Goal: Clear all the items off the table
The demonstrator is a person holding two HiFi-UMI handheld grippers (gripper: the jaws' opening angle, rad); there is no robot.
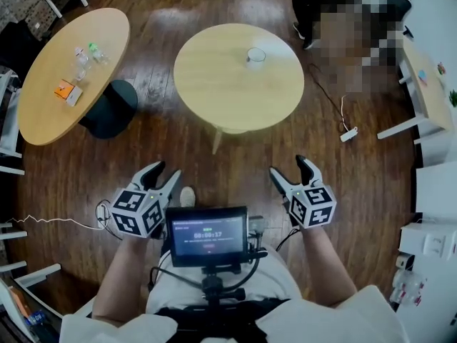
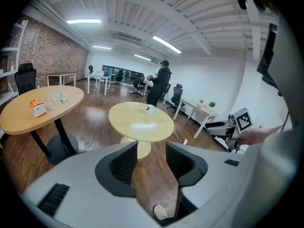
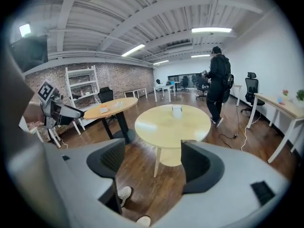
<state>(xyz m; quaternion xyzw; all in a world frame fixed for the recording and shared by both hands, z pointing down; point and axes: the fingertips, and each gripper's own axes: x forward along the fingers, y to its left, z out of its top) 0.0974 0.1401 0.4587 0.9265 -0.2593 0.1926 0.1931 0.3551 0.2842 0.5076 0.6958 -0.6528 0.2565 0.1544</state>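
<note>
A small white cup (image 1: pixel 255 56) stands alone toward the far side of the round wooden table (image 1: pixel 214 84) ahead of me. The cup (image 2: pixel 150 110) shows in the left gripper view on the same table (image 2: pixel 128 120), and the cup (image 3: pixel 176 111) shows again in the right gripper view. My left gripper (image 1: pixel 166 170) and right gripper (image 1: pixel 287 166) are held low over the wooden floor, short of the table. Both are open, with only floor visible between the jaws of the left gripper (image 2: pixel 151 156) and the right gripper (image 3: pixel 154 163).
A second, oval table (image 1: pixel 50 98) at the left carries clear bottles (image 1: pixel 82 59) and an orange box (image 1: pixel 68 91). A person (image 1: pixel 343 27) stands beyond the round table. A desk (image 1: pixel 428 91) lines the right wall, and a cable with a white plug (image 1: pixel 348 134) lies on the floor.
</note>
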